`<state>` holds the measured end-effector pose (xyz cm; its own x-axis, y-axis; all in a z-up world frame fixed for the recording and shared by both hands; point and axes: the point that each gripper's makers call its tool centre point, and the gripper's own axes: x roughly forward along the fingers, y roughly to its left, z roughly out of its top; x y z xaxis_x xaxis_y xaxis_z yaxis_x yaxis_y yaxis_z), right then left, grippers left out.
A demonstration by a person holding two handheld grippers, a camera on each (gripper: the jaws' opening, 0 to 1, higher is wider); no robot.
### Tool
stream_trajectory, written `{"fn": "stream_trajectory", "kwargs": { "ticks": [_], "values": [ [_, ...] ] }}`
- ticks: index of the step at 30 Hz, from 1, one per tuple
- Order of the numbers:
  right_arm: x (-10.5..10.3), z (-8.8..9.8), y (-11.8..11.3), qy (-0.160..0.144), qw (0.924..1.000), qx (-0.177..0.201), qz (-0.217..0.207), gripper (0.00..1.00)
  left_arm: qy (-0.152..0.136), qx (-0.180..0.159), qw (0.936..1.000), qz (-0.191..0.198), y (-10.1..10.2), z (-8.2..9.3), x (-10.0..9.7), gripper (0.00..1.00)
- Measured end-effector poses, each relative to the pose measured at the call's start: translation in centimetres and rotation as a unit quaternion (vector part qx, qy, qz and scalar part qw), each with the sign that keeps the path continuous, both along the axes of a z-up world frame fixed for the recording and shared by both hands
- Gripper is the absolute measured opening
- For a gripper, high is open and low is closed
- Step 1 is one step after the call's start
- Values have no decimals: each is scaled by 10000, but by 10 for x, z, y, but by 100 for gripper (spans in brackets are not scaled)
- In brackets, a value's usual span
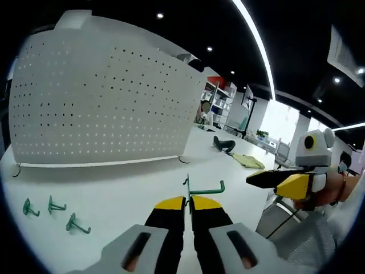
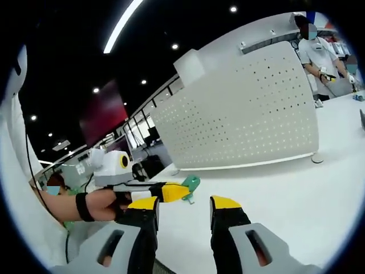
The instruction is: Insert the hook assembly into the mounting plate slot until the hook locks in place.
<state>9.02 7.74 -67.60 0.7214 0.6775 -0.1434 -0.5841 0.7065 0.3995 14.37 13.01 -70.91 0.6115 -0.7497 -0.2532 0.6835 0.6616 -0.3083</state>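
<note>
A large white perforated mounting plate (image 1: 102,97) stands upright at the far side of a white table (image 1: 131,194). In the left gripper view, the left gripper (image 1: 187,201) is clamped on a green hook (image 1: 202,189), with three more green hooks (image 1: 51,210) lying near the left. The right gripper view shows the right gripper (image 2: 183,203) with jaws apart, holding nothing, and a person (image 2: 322,54) standing far right.

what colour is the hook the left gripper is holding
Green; the hook shows best in the left gripper view, clamped in the left gripper.
</note>
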Motion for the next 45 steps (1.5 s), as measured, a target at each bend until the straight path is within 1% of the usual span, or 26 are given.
{"fn": "stream_trajectory", "kwargs": {
  "ticks": [2, 5, 7, 9, 10, 11, 13, 15, 19, 21, 24, 26, 29, 33, 35, 36, 38, 39, 41, 43, 44, 45],
  "values": [
    [0, 1, 1, -1, 10000, 31, 19, 34, -26, -131, 9999, -101, -3, 5, -6, 4],
    [-1, 3, 4, 0, 9999, 107, 53, 32, -90, -126, 9998, -149, -4, 9, -11, 4],
    [-1, 4, 6, 39, 9998, 178, 64, 30, -106, -191, 9996, -161, -5, 14, -15, 4],
    [-2, 5, 8, 61, 9996, 244, 102, 29, -176, -243, 9993, -207, -7, 19, -18, 4],
    [-1, 5, 9, 77, 9996, 245, 110, 29, -277, -227, 9990, -266, -9, 21, -20, 4],
    [-1, 5, 11, 106, 9996, 232, 105, 29, -301, -243, 9989, -274, -10, 23, -21, 4],
    [-1, 6, 12, 90, 9996, 222, 124, 29, -351, -265, 9985, -320, -12, 25, -23, 4],
    [0, 10, 14, 45, 9995, 301, 111, 28, -389, -284, 9983, -327, -13, 26, -24, 4],
    [1, 15, 14, 90, 9988, 473, -1, 22, -569, -170, 9975, -392, -14, 28, -27, 4],
    [3, 16, 13, 149, 9980, 605, -85, 18, -654, -181, 9968, -433, -16, 31, -29, 4],
    [2, 16, 14, 243, 9969, 750, -59, 13, -763, -260, 9958, -439, -18, 38, -30, 4],
    [1, 17, 16, 262, 9965, 788, -22, 11, -847, -246, 9950, -465, -19, 41, -32, 4],
    [1, 18, 16, 295, 9956, 888, -74, 7, -966, -202, 9937, -530, -22, 43, -34, 4],
    [2, 21, 15, 405, 9924, 1152, -172, 6, -1171, -191, 9915, -535, -24, 49, -36, 4],
    [4, 22, 13, 404, 9918, 1185, -266, 5, -1226, -184, 9907, -554, -27, 51, -39, 4],
    [5, 22, 12, 426, 9913, 1202, -314, 5, -1317, -114, 9899, -505, -28, 52, -38, 4],
    [5, 23, 12, 400, 9915, 1192, -340, 3, -1342, -67, 9892, -592, -32, 52, -41, 4],
    [5, 22, 11, 435, 9911, 1202, -382, 3, -1385, -2, 9884, -616, -33, 51, -42, 4],
    [6, 24, 10, 420, 9903, 1262, -412, 3, -1455, -1, 9878, -549, -32, 54, -40, 4],
    [6, 25, 10, 490, 9883, 1387, -412, 3, -1514, 26, 9870, -547, -32, 56, -40, 4],
    [6, 25, 10, 571, 9863, 1486, -434, 3, -1604, 90, 9855, -543, -32, 57, -40, 3],
    [6, 25, 10, 600, 9854, 1531, -434, 2, -1614, 111, 9854, -539, -32, 57, -40, 3]
  ]
}}
